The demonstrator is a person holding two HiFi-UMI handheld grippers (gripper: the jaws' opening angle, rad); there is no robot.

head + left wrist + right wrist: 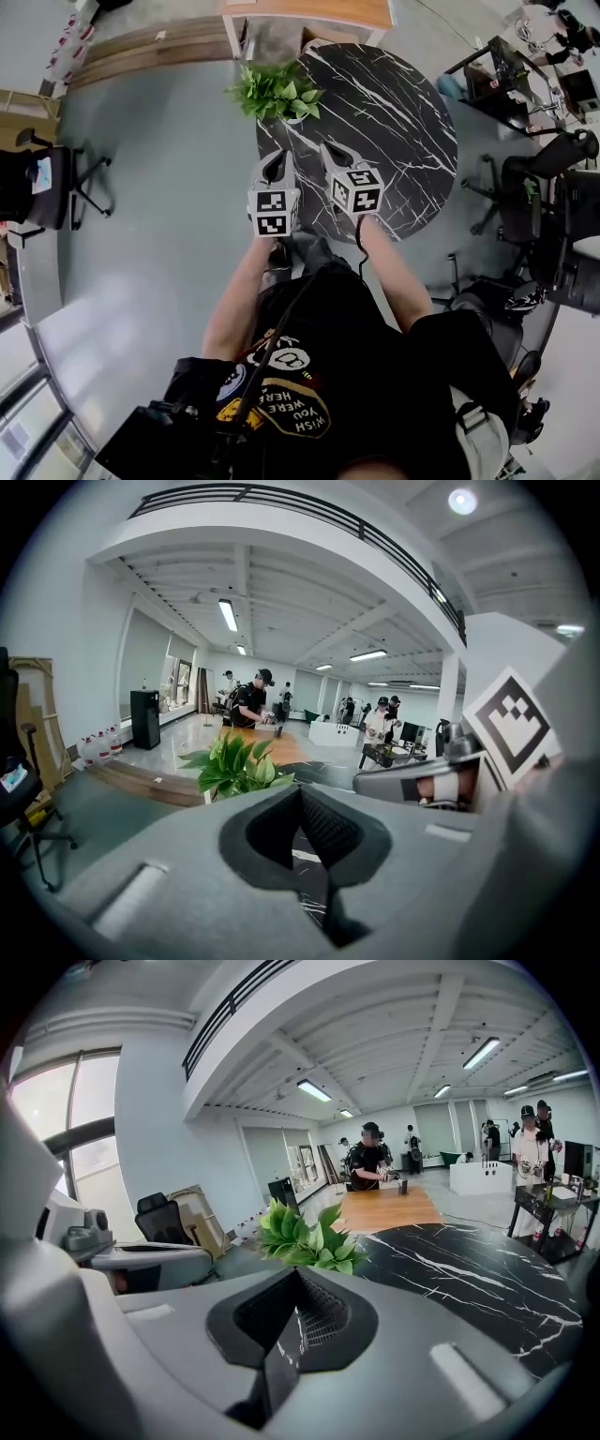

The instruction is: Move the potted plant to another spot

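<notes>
The potted plant (275, 91), a bunch of green leaves, stands at the far left edge of a round black marble table (394, 112). Both grippers hover over the table's near left part, short of the plant and apart from it. My left gripper (277, 161) is shut with nothing in it, and so is my right gripper (336, 150) beside it. In the left gripper view the plant (234, 766) shows just above the closed left gripper (302, 794). The right gripper view has the plant (305, 1237) ahead of the closed right gripper (298, 1274), with the table (469, 1269) stretching right.
A wooden table (309, 11) stands beyond the marble one. A long wooden platform (150, 47) runs at the far left. An office chair (37, 183) is at the left; desks and chairs (539, 178) crowd the right. Several people stand far off.
</notes>
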